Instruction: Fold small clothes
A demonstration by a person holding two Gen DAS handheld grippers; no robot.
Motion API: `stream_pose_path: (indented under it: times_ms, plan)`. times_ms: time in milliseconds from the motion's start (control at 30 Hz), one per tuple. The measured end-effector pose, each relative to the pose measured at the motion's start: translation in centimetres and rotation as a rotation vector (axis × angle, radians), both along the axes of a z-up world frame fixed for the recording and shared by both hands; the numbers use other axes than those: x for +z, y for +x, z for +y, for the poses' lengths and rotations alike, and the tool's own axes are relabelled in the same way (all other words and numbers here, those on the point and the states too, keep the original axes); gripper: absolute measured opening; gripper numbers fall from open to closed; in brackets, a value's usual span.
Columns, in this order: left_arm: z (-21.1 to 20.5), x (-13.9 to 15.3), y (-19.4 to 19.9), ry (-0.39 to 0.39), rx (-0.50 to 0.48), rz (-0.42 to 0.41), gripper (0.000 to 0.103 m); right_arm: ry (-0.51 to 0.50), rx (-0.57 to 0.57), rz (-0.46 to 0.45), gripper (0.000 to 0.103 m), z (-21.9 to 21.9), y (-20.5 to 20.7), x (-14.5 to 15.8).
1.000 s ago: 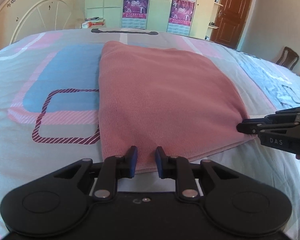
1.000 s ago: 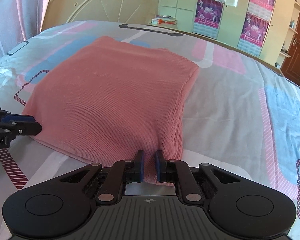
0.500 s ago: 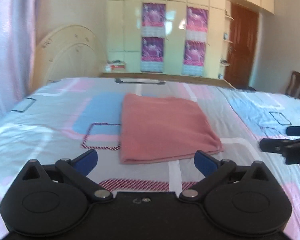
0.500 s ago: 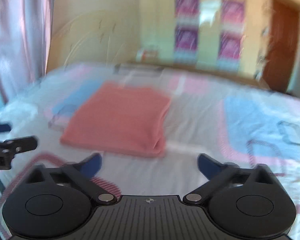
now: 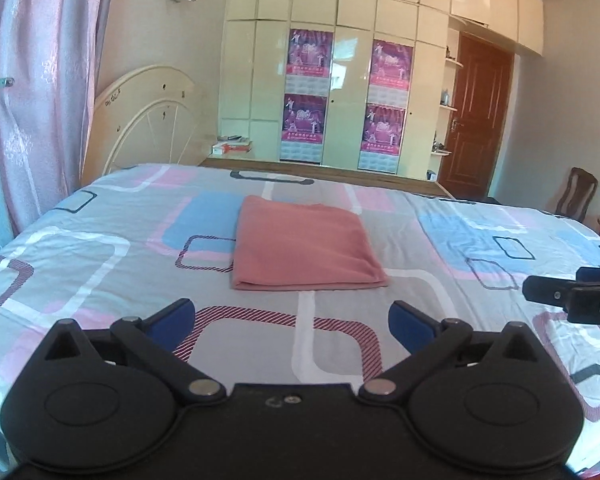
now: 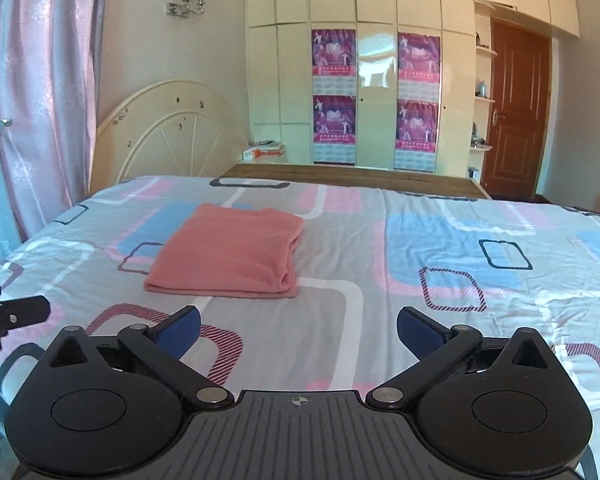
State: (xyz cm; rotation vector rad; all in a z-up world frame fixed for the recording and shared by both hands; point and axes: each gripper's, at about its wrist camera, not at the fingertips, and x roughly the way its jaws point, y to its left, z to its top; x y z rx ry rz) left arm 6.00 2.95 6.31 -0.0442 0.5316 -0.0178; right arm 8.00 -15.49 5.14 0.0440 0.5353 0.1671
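A pink knitted garment [image 5: 304, 246] lies folded into a neat rectangle on the patterned bedsheet [image 5: 100, 264]; it also shows in the right wrist view [image 6: 232, 252]. My left gripper [image 5: 292, 322] is open and empty, held back from the garment's near edge. My right gripper [image 6: 298, 328] is open and empty, also held back from the garment, to its right. The right gripper's side shows at the right edge of the left wrist view [image 5: 572, 294]. The left gripper's tip shows at the left edge of the right wrist view [image 6: 12, 314].
A cream headboard [image 5: 148, 120] stands at the bed's far left, a pink curtain [image 5: 40, 100] at the left. A wardrobe with posters [image 5: 340, 100], a brown door [image 5: 476, 120] and a chair [image 5: 576, 196] lie beyond the bed.
Both grippers were shut on the garment's near edge one second ago. They have let go, opened wide and pulled back and up from the folded garment.
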Motion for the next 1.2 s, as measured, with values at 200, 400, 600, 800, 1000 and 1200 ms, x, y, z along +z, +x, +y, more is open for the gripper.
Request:
stream_pose_path:
  times_ms: [200, 400, 600, 800, 1000, 1200]
  plan:
    - [-0.6, 0.9, -1.4, 0.018, -0.007, -0.020, 0.103, 0.003, 0.008, -0.020, 0.103, 0.0, -2.7, 0.8]
    - [-0.8, 1.4, -2.0, 0.028, -0.016, -0.040, 0.103, 0.004, 0.005, -0.028, 0.103, -0.1, -3.5, 1.5]
    - [-0.8, 1.6, -2.0, 0.025, -0.016, -0.050, 0.103, -0.004, 0.006, -0.043, 0.103, -0.1, -3.9, 2.1]
    - [-0.7, 1.6, -2.0, 0.023, -0.013, -0.053, 0.103, -0.009, 0.008, -0.054, 0.103, -0.2, -4.1, 2.4]
    - [-0.6, 1.6, -2.1, 0.023, -0.014, -0.057, 0.103, -0.014, 0.009, -0.056, 0.103, -0.3, -4.2, 2.6]
    - [-0.3, 1.4, -2.0, 0.022, -0.015, -0.057, 0.103, -0.021, 0.018, -0.058, 0.103, -0.2, -4.3, 2.6]
